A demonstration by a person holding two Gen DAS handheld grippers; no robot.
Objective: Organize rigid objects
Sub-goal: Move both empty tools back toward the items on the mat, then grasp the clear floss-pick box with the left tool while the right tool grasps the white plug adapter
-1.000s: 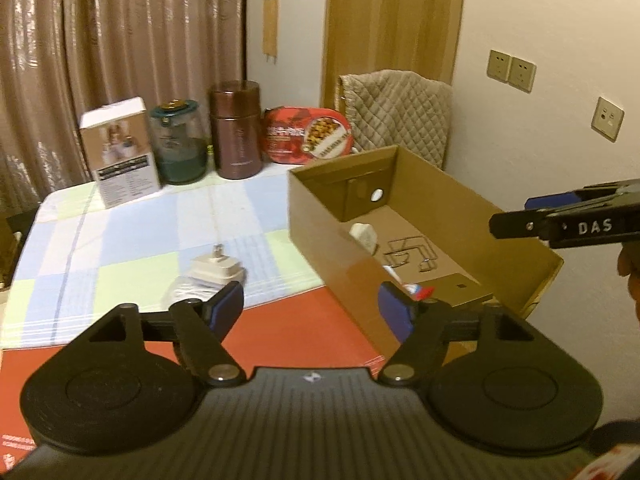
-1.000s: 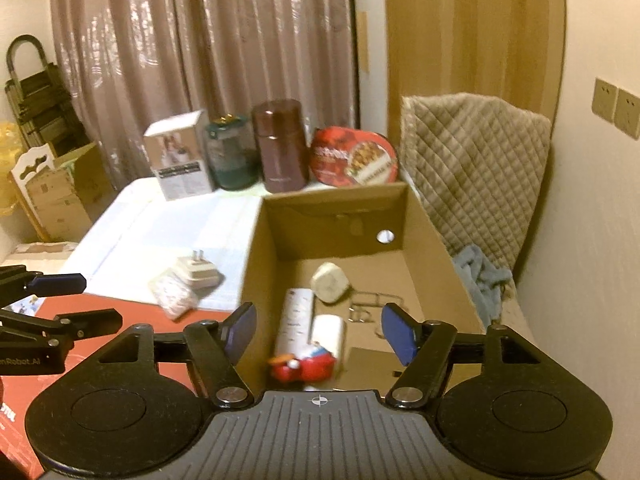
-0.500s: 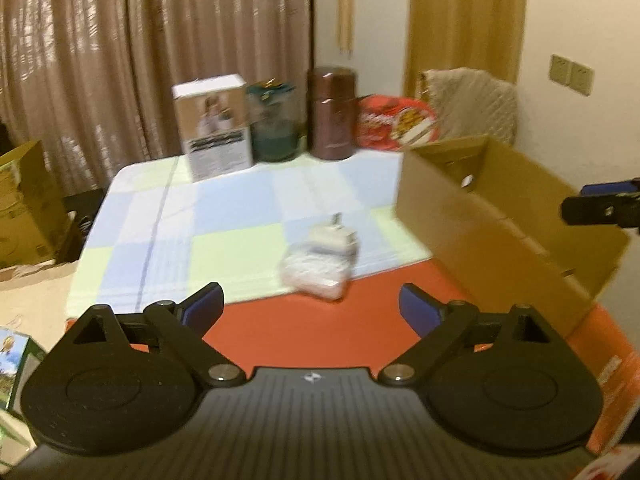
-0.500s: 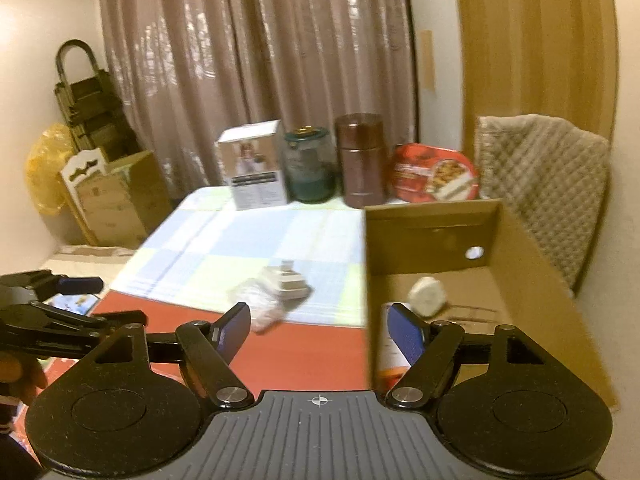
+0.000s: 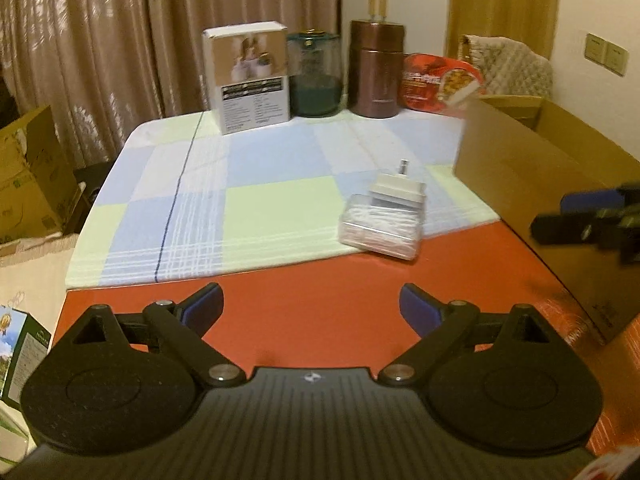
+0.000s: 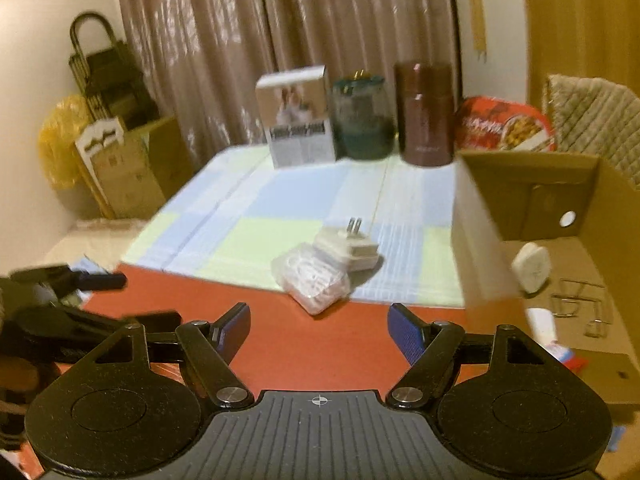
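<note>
Both grippers stand with their blue pads apart and nothing between them: the left gripper (image 5: 311, 307) gapes wide over bare red tabletop (image 5: 320, 300) at lower centre of its view, and the right gripper (image 6: 319, 326) is parted rather less. Each has been opening over the last second, the left from a much narrower gap.

Ahead of both, in mid-frame, a white plug adapter (image 5: 397, 193) with its prongs up lies touching a clear plastic box of white contents (image 5: 381, 229), where the checked cloth (image 5: 240, 200) meets the red surface. A second ago the left view looked into the cardboard box (image 5: 540, 208) and these two items sat low and left of centre; now the box has slid to the right edge, showing only its outer wall, and the pair sits right of centre, nearer.

In the right view the cardboard box filled the middle a second ago; now it occupies the right side, with a white rounded object (image 6: 531, 267) and some wire clips (image 6: 576, 304) still visible on its floor. The adapter and plastic box have moved from lower left to centre.

At the far edge of the cloth stand a white carton (image 5: 250, 82), a green glass jar (image 5: 315, 74), a brown canister (image 5: 376, 68) and a red food package (image 5: 440, 78).
</note>
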